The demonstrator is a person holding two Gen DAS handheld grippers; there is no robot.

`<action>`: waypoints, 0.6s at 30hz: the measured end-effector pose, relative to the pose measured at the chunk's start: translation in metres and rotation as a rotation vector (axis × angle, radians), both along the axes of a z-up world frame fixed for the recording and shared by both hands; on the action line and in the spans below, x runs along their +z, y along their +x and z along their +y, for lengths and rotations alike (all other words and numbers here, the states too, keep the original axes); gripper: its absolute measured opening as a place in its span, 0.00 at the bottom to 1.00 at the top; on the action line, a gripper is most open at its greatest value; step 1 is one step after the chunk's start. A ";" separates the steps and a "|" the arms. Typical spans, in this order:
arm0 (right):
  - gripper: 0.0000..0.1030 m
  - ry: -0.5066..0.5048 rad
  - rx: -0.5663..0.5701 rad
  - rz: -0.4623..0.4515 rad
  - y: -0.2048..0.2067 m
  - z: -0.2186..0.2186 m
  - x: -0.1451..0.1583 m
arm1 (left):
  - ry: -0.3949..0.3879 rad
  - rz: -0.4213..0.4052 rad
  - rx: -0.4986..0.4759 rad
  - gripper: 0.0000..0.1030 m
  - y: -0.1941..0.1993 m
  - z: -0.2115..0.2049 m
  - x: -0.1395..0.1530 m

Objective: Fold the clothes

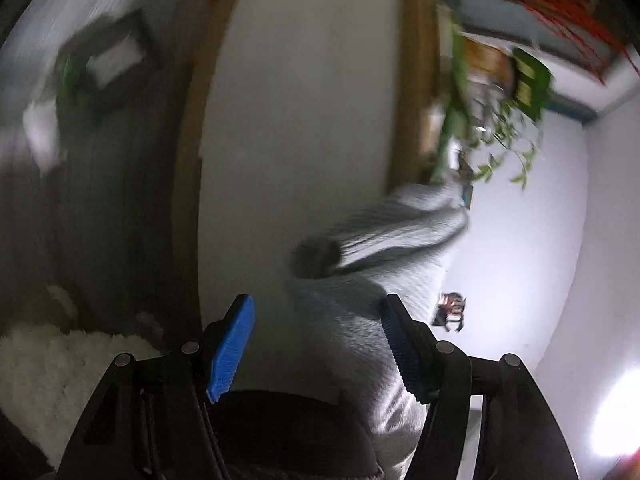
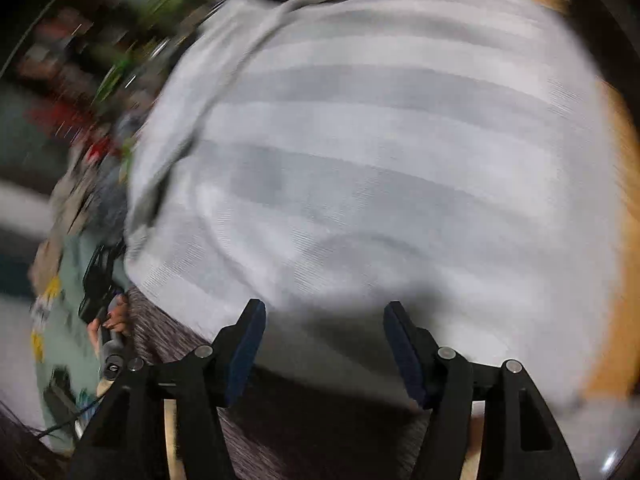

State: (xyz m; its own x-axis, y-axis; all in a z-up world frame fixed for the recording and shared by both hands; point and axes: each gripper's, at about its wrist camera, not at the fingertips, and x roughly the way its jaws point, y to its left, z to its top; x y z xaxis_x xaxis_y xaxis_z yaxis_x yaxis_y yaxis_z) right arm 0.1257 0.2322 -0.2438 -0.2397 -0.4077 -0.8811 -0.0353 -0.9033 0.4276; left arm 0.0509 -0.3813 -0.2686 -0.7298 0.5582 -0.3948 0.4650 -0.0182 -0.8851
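**Lining up for the next fold**

My right gripper (image 2: 324, 346) hangs over the striped grey-white sweater (image 2: 380, 160) spread on the wooden table (image 2: 616, 280), jaws apart, nothing between them. My left gripper (image 1: 318, 344) is likewise spread and empty, a sleeve (image 1: 400, 228) ahead. I'd slow down, then pinch matching edges squarely.

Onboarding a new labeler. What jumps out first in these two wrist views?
The pale grey striped garment fills most of the right wrist view, spread over a wooden table, with the right gripper open just above its near edge. In the left wrist view the left gripper is open too, bright blue pads either side of a grey sleeve. Both views are motion-blurred.
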 end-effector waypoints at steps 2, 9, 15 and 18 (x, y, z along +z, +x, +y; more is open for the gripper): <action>0.65 0.012 -0.103 0.007 0.024 0.030 0.001 | 0.097 0.045 0.029 0.65 -0.002 0.006 -0.012; 0.66 -0.186 -0.291 -0.007 0.086 0.083 -0.020 | 0.282 0.215 0.077 0.42 -0.021 0.040 -0.022; 0.67 -0.352 -0.317 -0.052 0.103 0.090 -0.052 | 0.115 0.226 0.104 0.19 -0.015 0.027 0.034; 0.67 -0.460 -0.325 -0.068 0.101 0.093 -0.068 | -0.009 0.213 0.078 0.16 -0.018 0.016 0.073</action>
State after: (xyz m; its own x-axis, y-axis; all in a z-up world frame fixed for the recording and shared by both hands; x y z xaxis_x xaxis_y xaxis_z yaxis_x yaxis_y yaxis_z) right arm 0.2267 0.3252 -0.3115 -0.3658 -0.6680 -0.6481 -0.3215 -0.5628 0.7615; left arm 0.0329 -0.3656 -0.1954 -0.8380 0.4939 -0.2319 0.2680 0.0022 -0.9634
